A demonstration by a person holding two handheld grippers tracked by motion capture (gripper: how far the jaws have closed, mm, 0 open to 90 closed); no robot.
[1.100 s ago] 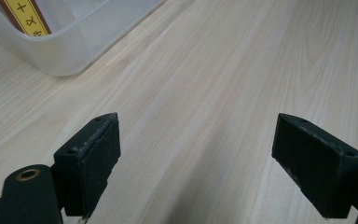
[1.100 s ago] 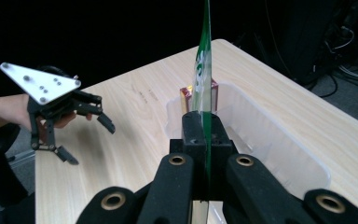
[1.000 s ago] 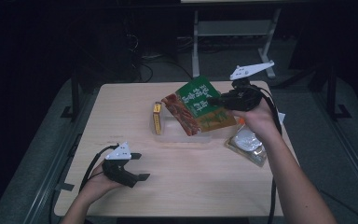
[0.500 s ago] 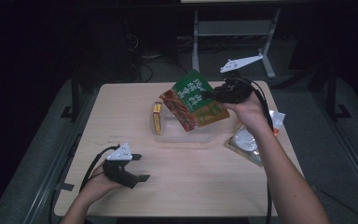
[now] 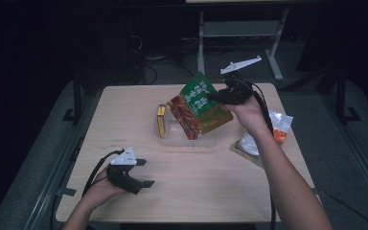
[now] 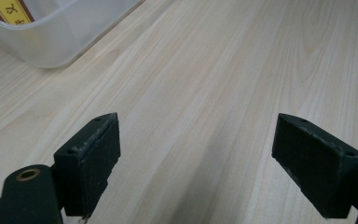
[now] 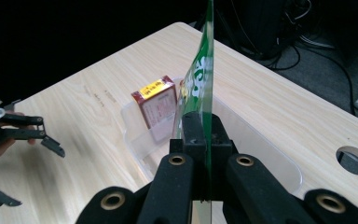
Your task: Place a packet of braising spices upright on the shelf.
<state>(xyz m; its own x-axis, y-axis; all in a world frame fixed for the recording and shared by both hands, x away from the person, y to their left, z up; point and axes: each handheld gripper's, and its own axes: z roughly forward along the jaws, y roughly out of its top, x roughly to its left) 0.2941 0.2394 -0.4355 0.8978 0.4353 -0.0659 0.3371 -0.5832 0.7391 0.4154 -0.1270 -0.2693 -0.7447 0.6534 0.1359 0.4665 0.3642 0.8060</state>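
Moved: right hand-held gripper [image 5: 216,97] has carried the green pouch [image 5: 200,106] leftward, over the clear tray [image 5: 186,140]; left hand-held gripper [image 5: 141,173] has kept its place.
High view: pouch hangs tilted from the right jaws, its lower corner above the tray; yellow box [image 5: 161,120] stands beyond it.
Left gripper view: jaws apart, empty, over bare counter [image 6: 223,84].
Right gripper view: jaws clamped on the pouch edge [image 7: 204,84]; tray [image 7: 279,158] directly ahead.
Advice: lower the pouch well inside the walls, beside the box, before releasing.
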